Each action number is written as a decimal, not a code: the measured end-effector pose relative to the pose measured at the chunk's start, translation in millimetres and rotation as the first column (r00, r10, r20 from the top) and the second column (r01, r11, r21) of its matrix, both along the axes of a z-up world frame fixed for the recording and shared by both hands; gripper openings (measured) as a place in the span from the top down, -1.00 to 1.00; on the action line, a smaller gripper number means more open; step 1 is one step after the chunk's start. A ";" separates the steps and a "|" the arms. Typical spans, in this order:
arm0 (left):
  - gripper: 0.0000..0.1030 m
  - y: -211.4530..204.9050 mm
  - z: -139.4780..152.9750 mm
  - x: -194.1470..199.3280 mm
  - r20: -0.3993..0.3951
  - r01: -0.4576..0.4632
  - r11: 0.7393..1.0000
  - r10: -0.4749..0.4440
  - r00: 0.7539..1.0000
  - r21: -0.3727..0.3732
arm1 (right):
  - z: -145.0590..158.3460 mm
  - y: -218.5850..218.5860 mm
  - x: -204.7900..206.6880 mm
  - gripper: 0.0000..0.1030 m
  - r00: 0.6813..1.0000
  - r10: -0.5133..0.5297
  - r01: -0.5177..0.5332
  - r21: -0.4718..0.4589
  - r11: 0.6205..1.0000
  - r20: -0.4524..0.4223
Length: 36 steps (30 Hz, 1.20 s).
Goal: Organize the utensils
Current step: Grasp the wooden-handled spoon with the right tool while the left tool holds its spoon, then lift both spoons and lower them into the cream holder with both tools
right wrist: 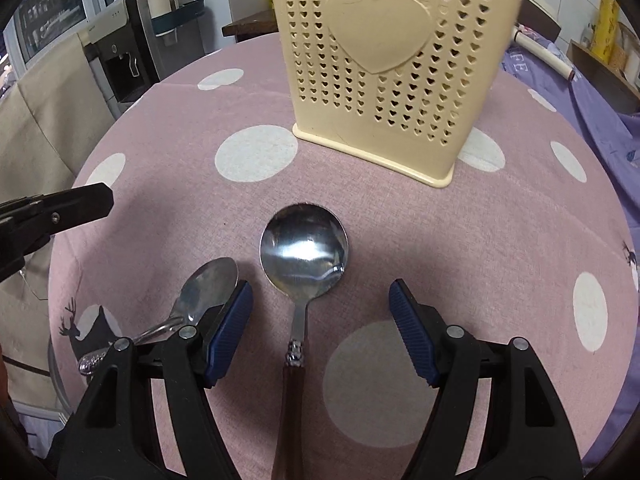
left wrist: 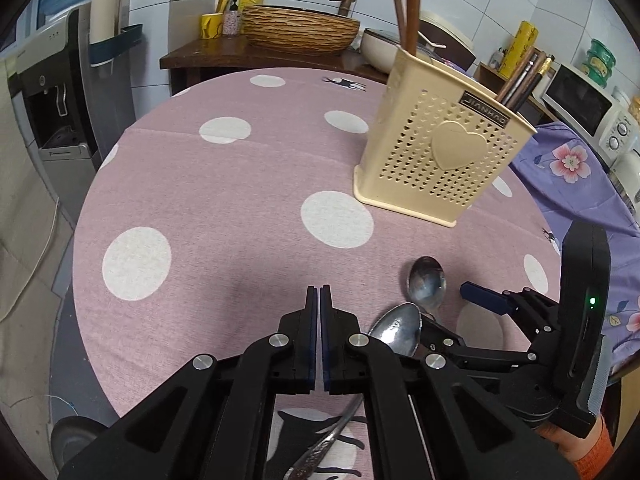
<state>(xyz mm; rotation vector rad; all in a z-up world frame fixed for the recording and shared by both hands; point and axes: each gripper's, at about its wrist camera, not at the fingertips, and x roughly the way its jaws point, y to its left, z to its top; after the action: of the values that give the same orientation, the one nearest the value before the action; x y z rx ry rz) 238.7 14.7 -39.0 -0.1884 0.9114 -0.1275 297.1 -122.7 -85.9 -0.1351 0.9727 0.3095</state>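
A round-bowled spoon (right wrist: 304,248) with a brown handle lies on the pink dotted tablecloth (right wrist: 500,240), its neck midway between the jaws of my right gripper (right wrist: 320,292), which stands open just above it without touching. An oval silver spoon (right wrist: 208,288) lies just left of the left blue pad. Both spoons appear in the left wrist view too, the round spoon (left wrist: 426,282) and the oval spoon (left wrist: 396,330). My left gripper (left wrist: 319,292) is shut on nothing, hovering left of them. The cream perforated utensil holder (left wrist: 436,140) stands behind, with chopsticks (left wrist: 520,80) in it.
Behind the round table (left wrist: 208,184), a wooden counter holds a woven basin (left wrist: 300,28) and bottles. A water dispenser (left wrist: 56,92) stands at the left. A purple floral cloth (left wrist: 568,168) and a microwave (left wrist: 584,104) are at the right. A sleeve (left wrist: 592,448) shows behind the right gripper (left wrist: 456,314).
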 end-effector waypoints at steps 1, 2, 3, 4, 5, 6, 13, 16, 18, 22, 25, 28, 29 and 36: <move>0.97 2.5 -0.7 0.0 -0.001 -0.005 1.000 0.005 1.000 -0.002 | -0.3 3.2 1.6 -0.37 1.000 0.004 -0.004 -0.008 1.000 0.004; 0.97 3.7 -1.7 0.1 -0.003 -0.006 1.000 0.006 1.000 -0.005 | -0.6 6.0 3.1 -0.36 1.000 0.008 -0.008 -0.018 1.000 0.010; 0.97 4.8 -3.2 -0.2 -0.007 -0.005 1.000 0.005 1.000 -0.008 | -0.9 7.8 4.0 -0.31 1.000 0.012 -0.012 -0.015 1.000 0.013; 0.97 5.3 -5.2 -0.6 -0.011 -0.001 1.000 0.001 1.000 -0.008 | -0.6 9.0 5.3 -0.17 1.000 0.013 -0.012 -0.014 1.000 0.018; 0.95 5.3 -7.2 -1.4 -0.015 0.005 1.000 -0.006 1.000 -0.008 | 0.5 10.3 6.4 -0.05 1.000 0.017 -0.016 -0.014 1.000 0.023; 0.92 4.5 -9.5 -2.4 -0.020 0.015 1.000 -0.015 1.000 -0.006 | 1.0 10.6 7.2 0.07 1.000 0.021 -0.020 -0.014 1.000 0.021; 0.16 -9.7 -18.9 -9.6 -0.027 0.089 0.996 -0.089 0.996 -0.001 | 4.0 -4.8 3.6 0.08 1.000 0.005 -0.005 0.022 1.000 0.020; 0.01 -22.8 -22.1 -10.2 -0.031 0.148 0.989 -0.147 0.989 0.010 | 8.9 -15.0 2.4 0.08 1.000 -0.011 0.010 0.037 0.999 0.028; -0.07 -30.1 -25.9 -10.7 -0.035 0.183 0.983 -0.182 0.983 0.015 | 11.7 -22.1 2.7 0.08 0.999 -0.023 0.021 0.036 0.999 0.031; -0.10 -44.4 -32.8 -6.5 -0.028 0.267 0.963 -0.265 0.964 0.047 | 14.9 -37.0 3.3 0.08 0.998 -0.052 0.050 0.051 0.997 0.030; -0.10 -56.1 -38.1 -2.7 -0.034 0.336 0.939 -0.334 0.942 0.071 | 15.3 -43.8 4.0 0.08 0.997 -0.072 0.071 0.068 0.995 0.023; -0.10 -65.9 -44.5 0.4 -0.048 0.363 0.921 -0.360 0.932 0.140 | 15.4 -50.3 3.3 0.08 0.996 -0.089 0.087 0.085 0.993 0.016; -0.08 -68.3 -44.9 0.7 -0.042 0.370 0.915 -0.368 0.929 0.162 | 15.6 -52.0 3.2 0.08 0.996 -0.093 0.091 0.090 0.992 0.015; 0.29 -76.0 -44.5 0.3 -0.056 0.405 0.886 -0.403 0.913 0.227 | 18.4 -53.1 2.1 0.08 0.996 -0.093 0.091 0.095 0.991 0.014</move>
<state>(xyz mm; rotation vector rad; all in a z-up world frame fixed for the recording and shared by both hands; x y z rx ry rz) 238.9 -61.3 -83.5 0.2264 0.9563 -0.4049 299.2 -175.8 -67.4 -0.0066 0.9411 0.2684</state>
